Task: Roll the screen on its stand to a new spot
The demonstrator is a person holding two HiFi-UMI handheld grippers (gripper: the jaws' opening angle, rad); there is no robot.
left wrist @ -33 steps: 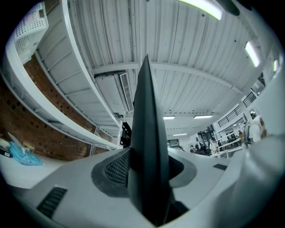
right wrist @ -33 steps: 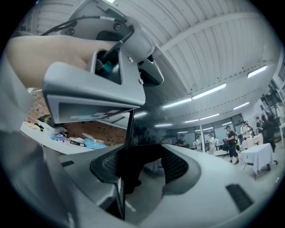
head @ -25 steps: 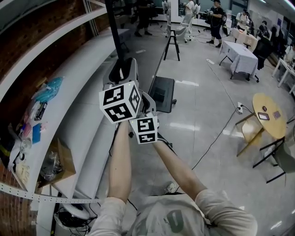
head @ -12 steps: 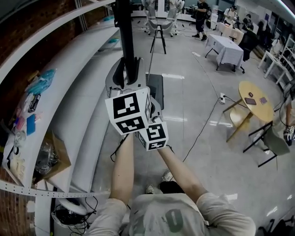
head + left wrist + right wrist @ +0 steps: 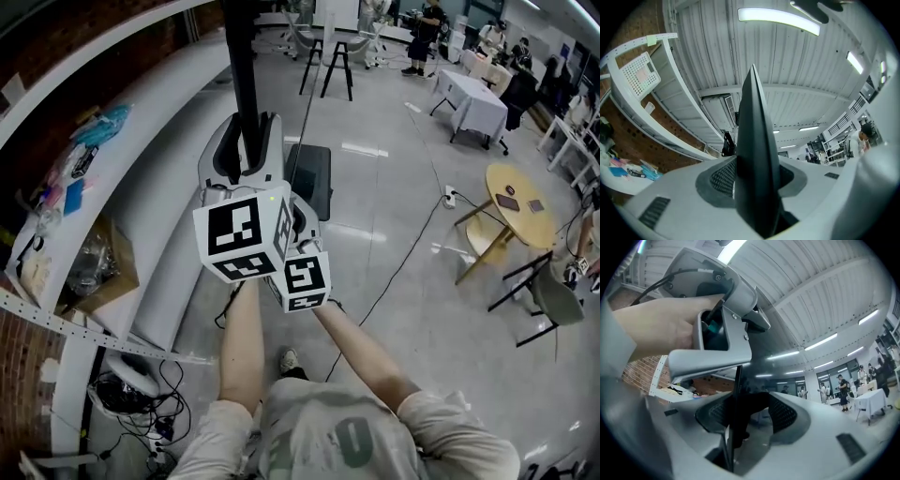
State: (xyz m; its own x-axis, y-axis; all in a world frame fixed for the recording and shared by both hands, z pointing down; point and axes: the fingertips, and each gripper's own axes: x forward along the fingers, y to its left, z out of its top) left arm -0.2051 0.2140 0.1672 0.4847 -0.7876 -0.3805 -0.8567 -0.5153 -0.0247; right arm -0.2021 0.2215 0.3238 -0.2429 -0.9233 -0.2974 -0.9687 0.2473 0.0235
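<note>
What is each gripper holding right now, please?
Left gripper: closed on the screen, at its edge.
Right gripper: closed on the screen too.

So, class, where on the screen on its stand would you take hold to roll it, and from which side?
I'd take the screen by its thin upright edge, coming edge-on so one jaw lands on each face. It stands vertical and slim there, and the left gripper fits around it.

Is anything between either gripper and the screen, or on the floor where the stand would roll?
Nothing between them: the screen sits edge-on inside the jaws of the left gripper and the right gripper. On the floor, a cable trails to the right and a black stool stands farther ahead.
</note>
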